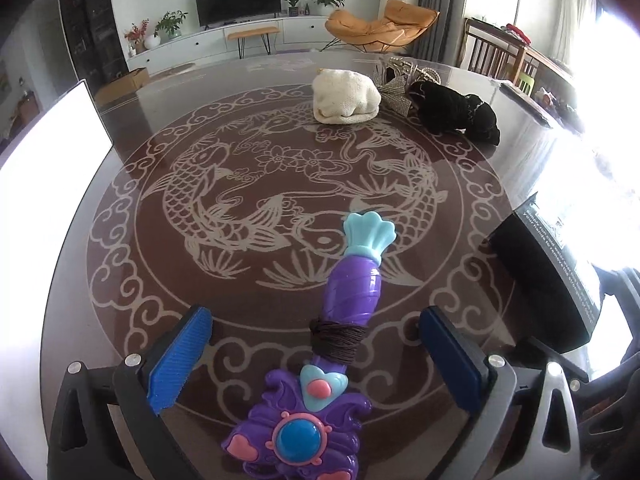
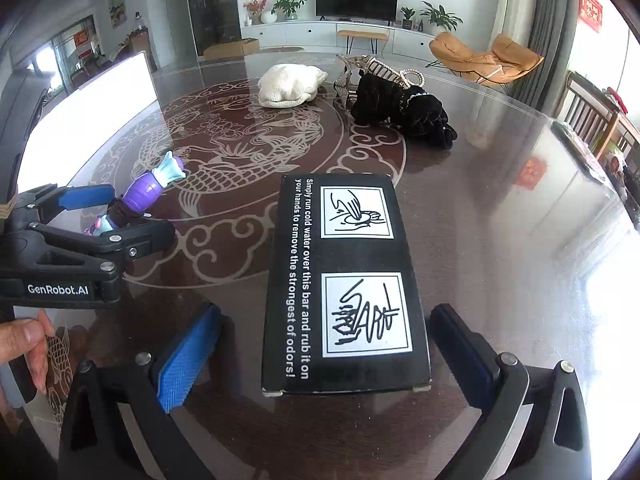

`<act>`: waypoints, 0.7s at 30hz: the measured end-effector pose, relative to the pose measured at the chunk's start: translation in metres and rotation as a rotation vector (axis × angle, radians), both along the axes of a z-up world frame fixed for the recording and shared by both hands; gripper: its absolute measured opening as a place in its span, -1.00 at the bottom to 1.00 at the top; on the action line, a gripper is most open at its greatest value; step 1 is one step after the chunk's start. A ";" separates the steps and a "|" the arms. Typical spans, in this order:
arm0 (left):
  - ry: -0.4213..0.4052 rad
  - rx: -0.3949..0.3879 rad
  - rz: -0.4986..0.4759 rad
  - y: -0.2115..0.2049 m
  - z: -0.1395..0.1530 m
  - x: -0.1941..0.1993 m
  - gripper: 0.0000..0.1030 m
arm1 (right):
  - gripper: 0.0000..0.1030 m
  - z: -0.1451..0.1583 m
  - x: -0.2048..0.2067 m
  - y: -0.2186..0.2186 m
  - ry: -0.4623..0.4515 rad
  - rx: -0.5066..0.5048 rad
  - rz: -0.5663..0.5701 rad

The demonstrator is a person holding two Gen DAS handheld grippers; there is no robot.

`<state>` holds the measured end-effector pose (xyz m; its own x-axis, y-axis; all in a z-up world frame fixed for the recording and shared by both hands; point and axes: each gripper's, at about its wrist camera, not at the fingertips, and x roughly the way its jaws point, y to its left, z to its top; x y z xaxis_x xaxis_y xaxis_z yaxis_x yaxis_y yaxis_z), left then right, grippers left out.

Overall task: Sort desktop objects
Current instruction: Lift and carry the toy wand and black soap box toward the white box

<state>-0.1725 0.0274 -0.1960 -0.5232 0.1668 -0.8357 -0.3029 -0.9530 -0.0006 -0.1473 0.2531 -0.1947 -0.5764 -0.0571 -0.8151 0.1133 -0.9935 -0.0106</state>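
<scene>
A purple toy wand (image 1: pixel 348 292) with a teal tip and a dark cord wound round its middle lies on the patterned table (image 1: pixel 248 184). My left gripper (image 1: pixel 316 344) is open, its blue pads on either side of the wand's handle, not touching it. It also shows in the right wrist view (image 2: pixel 116 208) around the wand (image 2: pixel 150 188). A black box (image 2: pixel 344 280) with white printed instructions lies flat between the pads of my open right gripper (image 2: pixel 324 348). The box also shows in the left wrist view (image 1: pixel 548 272).
At the far side lie a cream knitted cloth (image 1: pixel 346 96), a black garment (image 1: pixel 456 110) and a beaded, bow-trimmed item (image 1: pixel 400 76). A bright white panel (image 1: pixel 48 168) stands at the table's left edge. Chairs stand beyond the table on the right.
</scene>
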 end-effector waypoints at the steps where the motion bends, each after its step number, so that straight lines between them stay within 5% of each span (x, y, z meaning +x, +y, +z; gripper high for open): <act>1: 0.000 0.001 0.001 0.000 0.000 0.000 1.00 | 1.00 0.000 0.000 0.000 0.000 0.000 0.000; 13: -0.059 -0.023 -0.067 -0.001 0.002 -0.006 1.00 | 1.00 0.000 0.000 0.000 -0.002 0.004 0.004; 20: -0.158 -0.065 -0.153 -0.014 0.003 -0.023 1.00 | 1.00 0.004 -0.025 -0.004 -0.233 0.043 0.109; 21: -0.153 -0.071 -0.170 -0.013 0.005 -0.022 0.81 | 0.97 0.005 -0.027 -0.005 -0.256 0.048 0.118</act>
